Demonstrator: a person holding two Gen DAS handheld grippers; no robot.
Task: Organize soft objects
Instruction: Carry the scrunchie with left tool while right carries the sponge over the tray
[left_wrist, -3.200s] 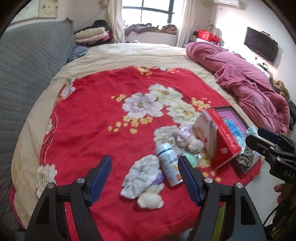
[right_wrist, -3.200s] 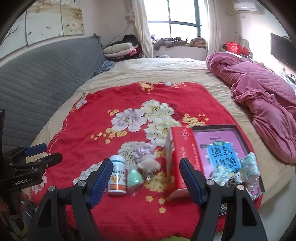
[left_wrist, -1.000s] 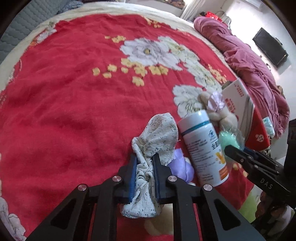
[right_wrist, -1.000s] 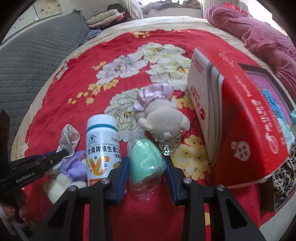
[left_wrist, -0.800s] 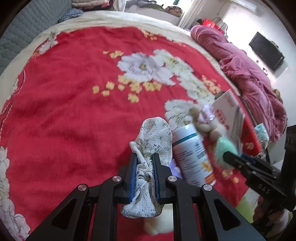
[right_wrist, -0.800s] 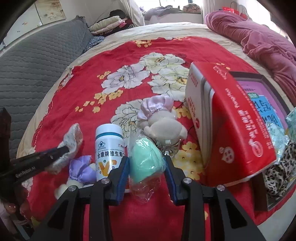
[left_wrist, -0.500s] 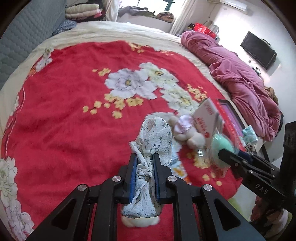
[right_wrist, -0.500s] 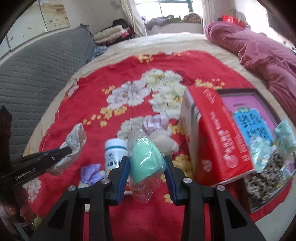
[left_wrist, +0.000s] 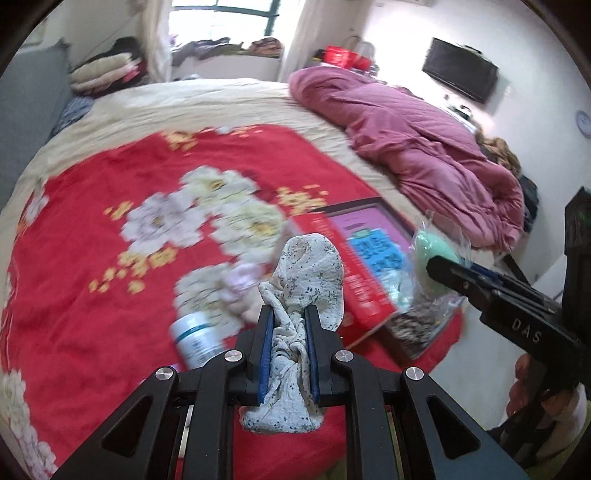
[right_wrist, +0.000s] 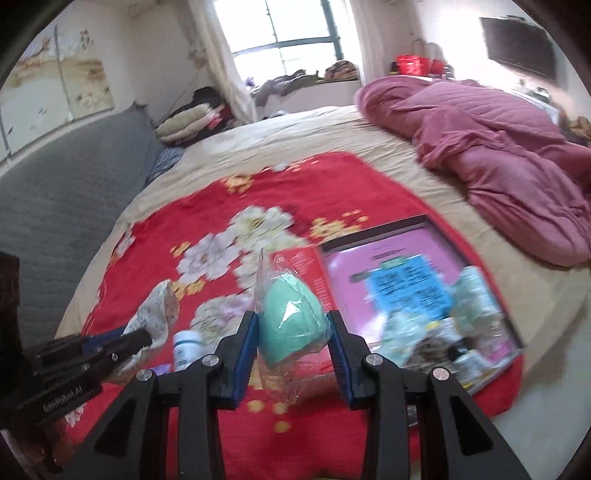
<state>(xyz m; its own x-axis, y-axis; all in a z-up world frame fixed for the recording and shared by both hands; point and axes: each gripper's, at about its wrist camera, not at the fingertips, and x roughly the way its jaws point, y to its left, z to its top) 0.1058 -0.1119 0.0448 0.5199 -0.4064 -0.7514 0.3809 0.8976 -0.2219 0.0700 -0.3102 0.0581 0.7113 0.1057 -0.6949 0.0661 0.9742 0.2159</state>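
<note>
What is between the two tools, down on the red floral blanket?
In the right wrist view, a white bottle with a blue band stands between the left tool holding speckled white cloth and the right tool holding a bagged mint-green sponge.

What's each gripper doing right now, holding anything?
Left gripper: shut on the speckled white cloth.
Right gripper: shut on the mint-green sponge in clear wrap.

Open red blanket (left_wrist: 85, 280) at left; bottle (left_wrist: 197, 338), red box (left_wrist: 343, 273) and tray (right_wrist: 417, 273) crowding the right.
</note>
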